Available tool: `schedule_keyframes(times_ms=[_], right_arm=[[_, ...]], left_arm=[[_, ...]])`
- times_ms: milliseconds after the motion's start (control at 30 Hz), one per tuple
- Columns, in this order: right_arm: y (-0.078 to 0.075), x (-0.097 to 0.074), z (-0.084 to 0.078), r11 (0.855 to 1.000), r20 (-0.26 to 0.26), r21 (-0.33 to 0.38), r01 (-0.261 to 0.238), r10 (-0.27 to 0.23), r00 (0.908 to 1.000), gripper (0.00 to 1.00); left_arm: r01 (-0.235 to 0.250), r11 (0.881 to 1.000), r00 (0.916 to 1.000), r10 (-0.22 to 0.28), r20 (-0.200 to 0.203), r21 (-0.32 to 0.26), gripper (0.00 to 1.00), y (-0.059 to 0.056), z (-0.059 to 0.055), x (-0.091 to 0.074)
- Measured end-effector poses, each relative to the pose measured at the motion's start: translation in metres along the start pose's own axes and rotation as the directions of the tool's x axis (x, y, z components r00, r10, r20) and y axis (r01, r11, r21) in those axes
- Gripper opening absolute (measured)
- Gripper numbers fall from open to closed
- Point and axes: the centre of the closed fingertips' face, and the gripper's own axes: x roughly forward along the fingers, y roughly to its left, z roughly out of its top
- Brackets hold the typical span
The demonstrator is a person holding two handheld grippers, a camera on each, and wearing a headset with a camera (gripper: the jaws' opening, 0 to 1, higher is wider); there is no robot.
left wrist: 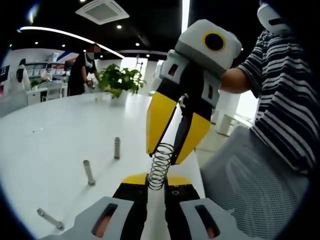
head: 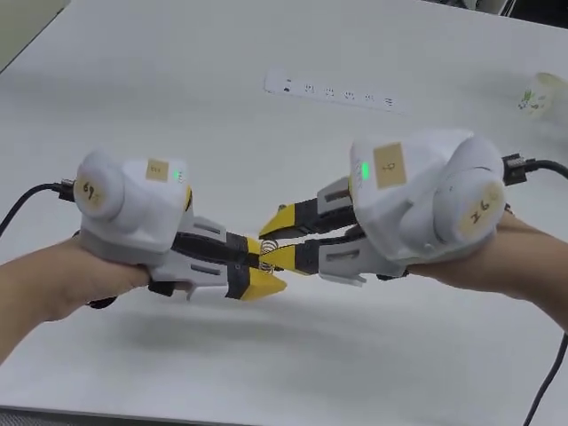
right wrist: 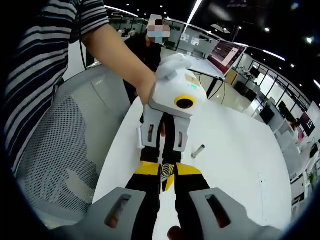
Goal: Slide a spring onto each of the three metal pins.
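Note:
A small metal spring (left wrist: 160,167) hangs in the air between both grippers. In the head view the spring (head: 266,248) sits where the two pairs of yellow tips meet nose to nose above the white table (head: 293,355). My left gripper (left wrist: 156,181) is shut on its near end. My right gripper (right wrist: 168,171) is closed around the other end of the spring (right wrist: 166,176). Two metal pins (left wrist: 89,172) stand upright on the table. The farther one (left wrist: 117,148) looks ribbed. A third pin (left wrist: 50,219) lies flat. Whether a pin runs inside the held spring is hidden.
A white power strip (head: 333,91) lies at the far middle of the table, and a small clear cup (head: 537,93) at the far right. A mesh office chair (left wrist: 250,185) stands beside the table edge. A potted plant (left wrist: 120,80) and a standing person (left wrist: 82,70) are far off.

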Motion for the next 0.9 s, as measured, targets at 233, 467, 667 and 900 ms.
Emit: schedule_keyframes(times_ms=[233, 467, 667, 900], right_arm=[[-0.001, 0.0, 0.0, 1.0, -0.002, -0.001, 0.003, -0.003, 1.0, 0.07], [-0.002, 0.001, -0.001, 1.0, -0.016, -0.016, 0.003, -0.003, 0.9999, 0.07], [-0.004, 0.0, -0.001, 1.0, -0.023, -0.027, 0.01, -0.011, 0.9997, 0.07], [-0.006, 0.002, -0.004, 0.999, -0.039, -0.045, 0.014, -0.015, 0.9991, 0.07]], left_arm=[[-0.009, 1.0, 1.0, 0.009, 0.005, -0.005, 0.05, 0.001, 0.001, -0.002], [-0.023, 1.0, 0.9996, 0.023, 0.019, -0.01, 0.08, 0.004, 0.005, -0.003], [-0.036, 0.999, 0.9992, 0.036, 0.016, -0.008, 0.12, 0.006, 0.005, -0.006], [-0.048, 0.999, 0.9987, 0.048, 0.016, -0.009, 0.18, 0.007, 0.004, -0.012]])
